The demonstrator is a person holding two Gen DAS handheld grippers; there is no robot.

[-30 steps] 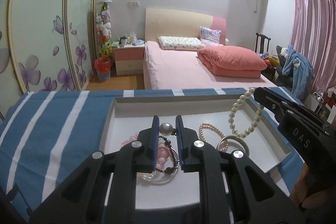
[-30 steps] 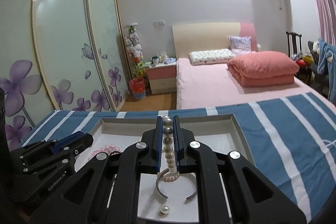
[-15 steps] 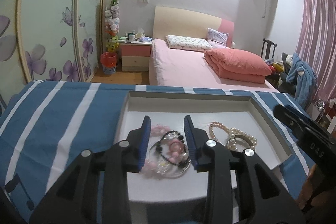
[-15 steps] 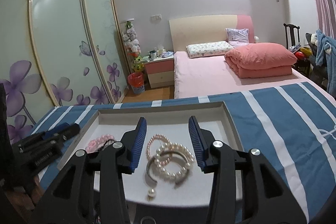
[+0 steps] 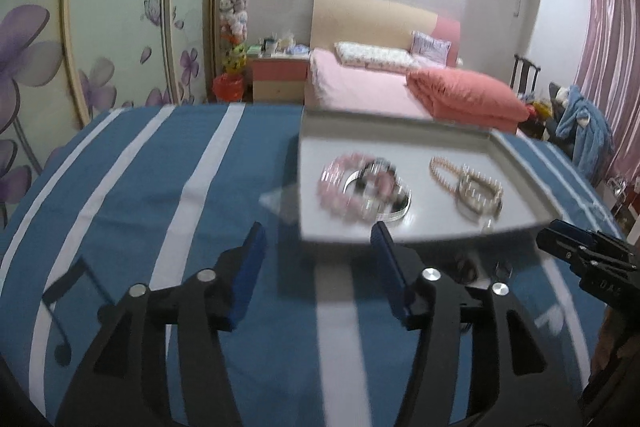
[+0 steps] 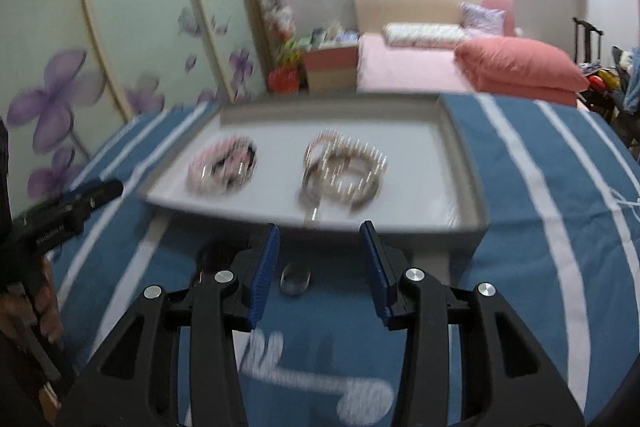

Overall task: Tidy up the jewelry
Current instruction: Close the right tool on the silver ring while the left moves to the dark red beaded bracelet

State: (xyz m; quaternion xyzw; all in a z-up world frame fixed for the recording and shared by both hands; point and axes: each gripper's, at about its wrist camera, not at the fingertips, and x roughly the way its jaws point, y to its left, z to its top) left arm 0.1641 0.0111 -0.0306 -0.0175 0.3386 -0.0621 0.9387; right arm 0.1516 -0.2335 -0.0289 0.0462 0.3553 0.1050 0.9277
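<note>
left gripper (image 5: 318, 259) held wide, nothing in it, over striped cloth (image 5: 160, 195) short of tray (image 5: 516, 155) | right gripper (image 6: 318, 253) held wide, nothing gripped, at tray's near rim | pink beads (image 6: 222, 167) seen left in tray, pearls (image 6: 346, 171) beside them to the right | frames blurred

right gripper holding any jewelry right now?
No: the right gripper is open and empty, short of the tray where the pearl bracelet lies.
</note>
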